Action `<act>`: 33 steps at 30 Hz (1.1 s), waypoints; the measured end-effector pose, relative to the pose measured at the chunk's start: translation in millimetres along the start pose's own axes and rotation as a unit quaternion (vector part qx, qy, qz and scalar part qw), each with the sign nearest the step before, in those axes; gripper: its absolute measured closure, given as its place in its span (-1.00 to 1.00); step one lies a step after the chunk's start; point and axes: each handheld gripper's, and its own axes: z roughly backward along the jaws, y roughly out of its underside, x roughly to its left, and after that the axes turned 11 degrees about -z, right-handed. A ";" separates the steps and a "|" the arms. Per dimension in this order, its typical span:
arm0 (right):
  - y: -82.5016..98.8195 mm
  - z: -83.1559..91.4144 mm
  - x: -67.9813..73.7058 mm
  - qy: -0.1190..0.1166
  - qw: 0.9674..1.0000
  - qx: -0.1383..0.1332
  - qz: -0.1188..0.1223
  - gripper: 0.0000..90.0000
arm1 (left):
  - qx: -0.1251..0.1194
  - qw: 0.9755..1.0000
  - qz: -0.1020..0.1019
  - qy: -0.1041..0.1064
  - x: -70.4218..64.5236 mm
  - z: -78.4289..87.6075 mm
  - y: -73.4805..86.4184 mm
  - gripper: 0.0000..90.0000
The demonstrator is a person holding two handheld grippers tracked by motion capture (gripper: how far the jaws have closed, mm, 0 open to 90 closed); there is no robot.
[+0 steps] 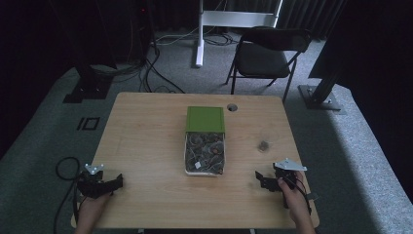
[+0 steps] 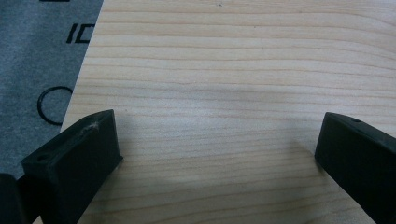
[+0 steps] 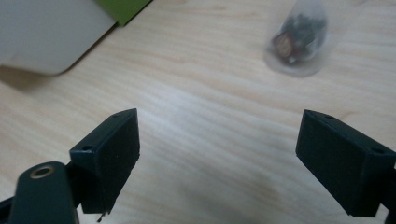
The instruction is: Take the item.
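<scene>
Both my left gripper (image 1: 118, 181) and right gripper (image 1: 257, 176) rest jaws spread on the table (image 1: 146, 146); I'd approach the tray (image 1: 205, 154) at 12 o'clock slowly.

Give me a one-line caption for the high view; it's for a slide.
Two open grippers, left and right, rest near a half-covered box.
</scene>
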 end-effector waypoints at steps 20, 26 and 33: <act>22.2 3.7 -1.3 -0.027 0.997 0.036 0.061 -0.69 | 0.000 1.000 0.000 0.000 0.0 0.0 0.0 -0.99; 25.9 2.5 8.1 -0.051 0.991 0.063 0.110 -0.70 | 0.000 1.000 0.000 0.000 0.0 0.0 0.0 -0.99; 26.3 2.6 7.5 -0.058 0.991 0.069 0.103 -0.71 | 0.000 1.000 0.000 0.000 0.0 0.0 0.0 -0.99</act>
